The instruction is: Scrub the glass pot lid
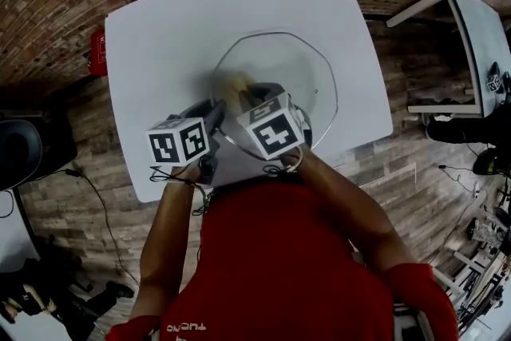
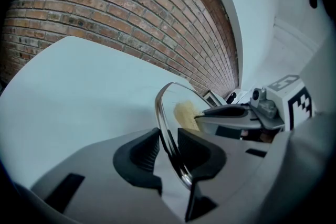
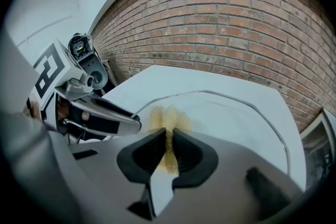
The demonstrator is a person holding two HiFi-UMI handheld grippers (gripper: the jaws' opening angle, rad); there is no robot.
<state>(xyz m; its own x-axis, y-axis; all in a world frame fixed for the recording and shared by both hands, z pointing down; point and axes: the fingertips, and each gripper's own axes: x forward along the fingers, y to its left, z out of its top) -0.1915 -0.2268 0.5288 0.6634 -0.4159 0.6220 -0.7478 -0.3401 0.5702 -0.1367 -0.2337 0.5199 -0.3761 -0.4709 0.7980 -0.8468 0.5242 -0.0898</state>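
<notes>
Hard to see: in the head view my two marker cubes (image 1: 271,130) cover the near edge of the round glass pot lid with a metal rim (image 1: 279,68). The glass is so clear that it's mostly just the rim showing, and I can't spot a knob anywhere.
Also fuzzy: the yellow fibrous scrub pad (image 3: 165,119) is a blur from above, with a good part of it tucked inside my jaws.
Lid position: over the middle of the white desk (image 1: 160,36), broad face up toward me. It's round, so no real long axis. Can't tell if the far edge touches the desk.
Left gripper (image 2: 168,150): jaws partly closed, clamped on the lid's near rim, which runs edge-on between them.
Right gripper (image 3: 169,150): jaws nearly closed, pinching the pad against the glass just beside the left one.
</notes>
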